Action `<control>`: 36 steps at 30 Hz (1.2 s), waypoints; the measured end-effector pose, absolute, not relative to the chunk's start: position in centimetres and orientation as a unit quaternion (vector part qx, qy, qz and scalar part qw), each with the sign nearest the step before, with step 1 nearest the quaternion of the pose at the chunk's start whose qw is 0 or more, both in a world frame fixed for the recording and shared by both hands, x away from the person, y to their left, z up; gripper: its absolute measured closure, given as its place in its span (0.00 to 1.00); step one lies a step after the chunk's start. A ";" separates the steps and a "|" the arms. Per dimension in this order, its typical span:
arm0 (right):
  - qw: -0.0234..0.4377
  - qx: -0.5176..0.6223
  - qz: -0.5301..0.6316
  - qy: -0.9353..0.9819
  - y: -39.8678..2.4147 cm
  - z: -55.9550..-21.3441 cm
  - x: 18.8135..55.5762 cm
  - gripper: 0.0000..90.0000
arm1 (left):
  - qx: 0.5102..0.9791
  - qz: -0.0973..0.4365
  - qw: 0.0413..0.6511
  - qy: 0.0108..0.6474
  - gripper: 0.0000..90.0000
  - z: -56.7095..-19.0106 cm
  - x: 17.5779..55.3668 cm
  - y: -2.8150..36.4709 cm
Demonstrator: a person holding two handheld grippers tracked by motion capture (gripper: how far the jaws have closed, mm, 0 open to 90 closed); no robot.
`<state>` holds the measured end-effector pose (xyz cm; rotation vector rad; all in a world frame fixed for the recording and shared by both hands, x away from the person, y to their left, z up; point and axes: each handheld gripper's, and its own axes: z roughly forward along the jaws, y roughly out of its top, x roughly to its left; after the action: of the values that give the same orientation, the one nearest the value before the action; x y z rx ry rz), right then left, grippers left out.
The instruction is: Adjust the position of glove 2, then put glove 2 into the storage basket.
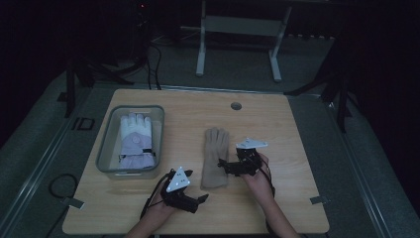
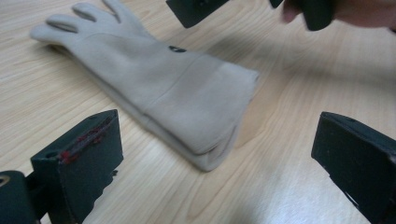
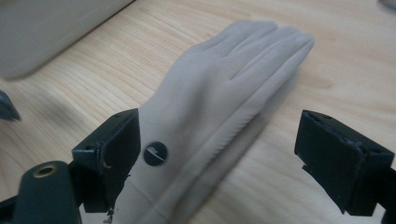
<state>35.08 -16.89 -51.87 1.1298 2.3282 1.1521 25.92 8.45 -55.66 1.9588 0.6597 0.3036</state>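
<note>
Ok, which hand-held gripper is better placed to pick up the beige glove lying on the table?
Probably the right hand-held gripper. Its open jaws point at the beige glove near the cuff, close beside it. The left hand-held gripper, also open, sits nearer the table's front edge, short of the cuff end.

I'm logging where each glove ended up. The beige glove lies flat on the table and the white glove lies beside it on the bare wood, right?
Not quite: the white glove lies inside the grey bin, as the high view shows. The beige glove does lie flat on the table.
</note>
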 end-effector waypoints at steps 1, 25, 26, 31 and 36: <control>0.171 0.379 0.401 0.817 -17.1 -51.9 34.9 0.16 | 0.812 0.126 0.502 0.271 0.02 -55.6 25.9 8.4; 0.106 0.393 0.424 0.809 -17.9 -50.6 37.6 0.17 | 0.833 0.108 0.498 0.218 0.12 -53.8 27.6 6.6; 0.104 0.399 0.418 0.809 -17.8 -50.7 38.1 0.17 | 0.838 0.102 0.493 0.210 0.14 -53.8 27.7 6.3; 0.086 0.431 0.410 0.799 -17.3 -51.6 40.0 0.23 | 0.859 0.105 0.465 0.187 0.20 -54.0 28.4 4.7; 0.064 0.456 0.404 0.790 -16.8 -53.2 41.3 0.24 | 0.880 0.087 0.435 0.166 0.39 -54.3 29.2 3.4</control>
<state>41.26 -16.76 -53.15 1.3763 2.3863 1.2197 29.24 3.42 -54.33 2.1913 0.4138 0.2165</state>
